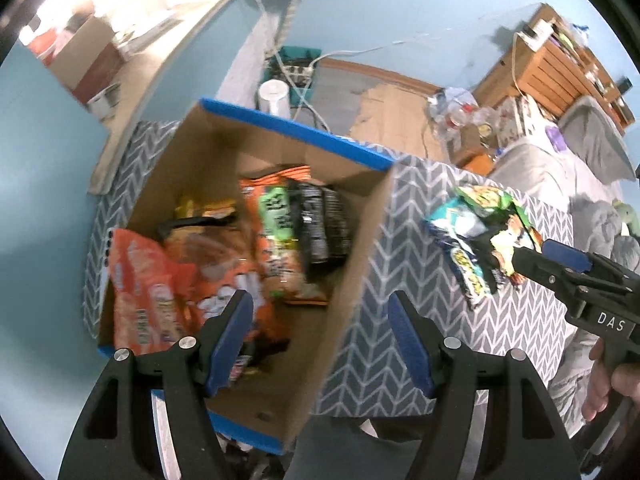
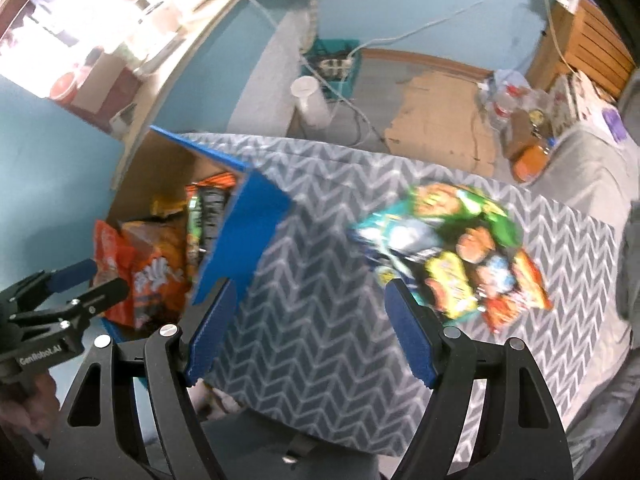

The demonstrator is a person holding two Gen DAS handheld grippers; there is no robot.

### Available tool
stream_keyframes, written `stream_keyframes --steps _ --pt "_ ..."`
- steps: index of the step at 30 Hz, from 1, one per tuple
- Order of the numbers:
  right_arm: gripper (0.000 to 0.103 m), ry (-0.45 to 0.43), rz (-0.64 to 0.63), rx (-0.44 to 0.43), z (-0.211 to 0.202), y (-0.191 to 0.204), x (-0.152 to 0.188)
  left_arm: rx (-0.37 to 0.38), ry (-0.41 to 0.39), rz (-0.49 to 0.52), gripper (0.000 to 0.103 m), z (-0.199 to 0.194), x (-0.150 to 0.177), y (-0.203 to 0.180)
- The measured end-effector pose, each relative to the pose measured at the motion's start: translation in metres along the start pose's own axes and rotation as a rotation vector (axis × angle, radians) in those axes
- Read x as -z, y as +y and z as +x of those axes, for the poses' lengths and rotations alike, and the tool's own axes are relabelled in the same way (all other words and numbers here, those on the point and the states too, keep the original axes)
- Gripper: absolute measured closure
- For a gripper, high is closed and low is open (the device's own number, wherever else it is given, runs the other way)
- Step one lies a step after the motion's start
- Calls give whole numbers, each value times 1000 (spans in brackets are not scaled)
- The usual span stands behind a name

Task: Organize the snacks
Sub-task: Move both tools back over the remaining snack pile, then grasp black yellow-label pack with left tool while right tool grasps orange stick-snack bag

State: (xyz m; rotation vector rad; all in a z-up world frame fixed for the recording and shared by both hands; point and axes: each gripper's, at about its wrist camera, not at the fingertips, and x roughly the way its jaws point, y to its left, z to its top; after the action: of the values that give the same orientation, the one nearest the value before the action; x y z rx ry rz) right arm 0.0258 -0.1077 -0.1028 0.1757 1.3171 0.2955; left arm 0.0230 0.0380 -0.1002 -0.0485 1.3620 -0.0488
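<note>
Both tools (image 1: 320, 344) (image 2: 308, 336) agape, empty, downward-pointing

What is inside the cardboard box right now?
The cardboard box holds several snack bags: orange ones, a green-labelled one and a black one. Anything beneath them is covered.

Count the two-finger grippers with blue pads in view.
2. The left gripper hangs over the open cardboard box; the right gripper is over the grey chevron cloth, near the loose snack packets.
</note>
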Motion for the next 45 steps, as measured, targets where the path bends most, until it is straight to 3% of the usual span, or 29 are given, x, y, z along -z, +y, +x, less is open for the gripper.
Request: stream_keyframes --steps 13,22,36,38,45 --pt "26 -21 84 50 -28 -96 35 31 -8 156 32 14 -2 -98" --pt "26 -27 123 68 -27 -149 52 62 35 236 31 46 -2 -150" --pt "26 7 19 73 11 -197 45 66 58 271 30 93 -16 -184" --pt "26 16 7 71 18 -202 42 66 50 284 25 97 -19 -188" --pt "26 55 -38 31 44 -206 36 65 28 368 22 111 -25 -207"
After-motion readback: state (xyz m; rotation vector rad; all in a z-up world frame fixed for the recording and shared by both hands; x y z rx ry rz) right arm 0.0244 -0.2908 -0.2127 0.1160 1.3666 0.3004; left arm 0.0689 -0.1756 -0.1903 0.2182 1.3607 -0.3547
